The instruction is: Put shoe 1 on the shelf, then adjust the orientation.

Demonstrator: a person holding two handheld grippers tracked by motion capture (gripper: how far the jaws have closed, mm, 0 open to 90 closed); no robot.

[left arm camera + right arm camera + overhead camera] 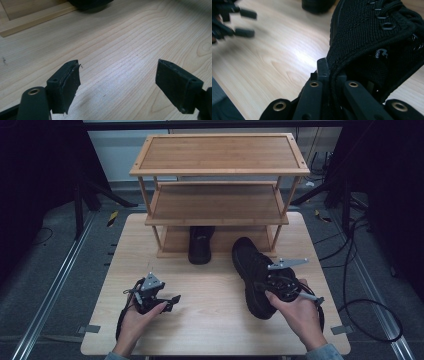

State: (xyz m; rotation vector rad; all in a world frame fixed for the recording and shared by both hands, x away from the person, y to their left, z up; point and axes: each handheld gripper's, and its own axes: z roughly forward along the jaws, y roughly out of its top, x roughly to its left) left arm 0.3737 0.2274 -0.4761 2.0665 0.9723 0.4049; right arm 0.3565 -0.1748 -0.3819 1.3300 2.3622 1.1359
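A black lace-up shoe (252, 272) lies on the right half of the wooden table, toe pointing toward the rack. My right gripper (276, 285) is shut on the collar edge of that black shoe (372, 35); in the right gripper view the knit rim runs down between its two black jaws (329, 75). A second black shoe (201, 244) stands on the lowest shelf of the wooden rack (218, 170), heel toward me. My left gripper (172, 301) rests low over the table at the left, open, with bare wood between its fingers (65, 85).
The three-shelf wooden rack stands at the back of the table (210, 320); its top and middle shelves are bare. Black cables (370, 320) lie on the floor at the right. The left gripper (242, 22) appears blurred in the right gripper view.
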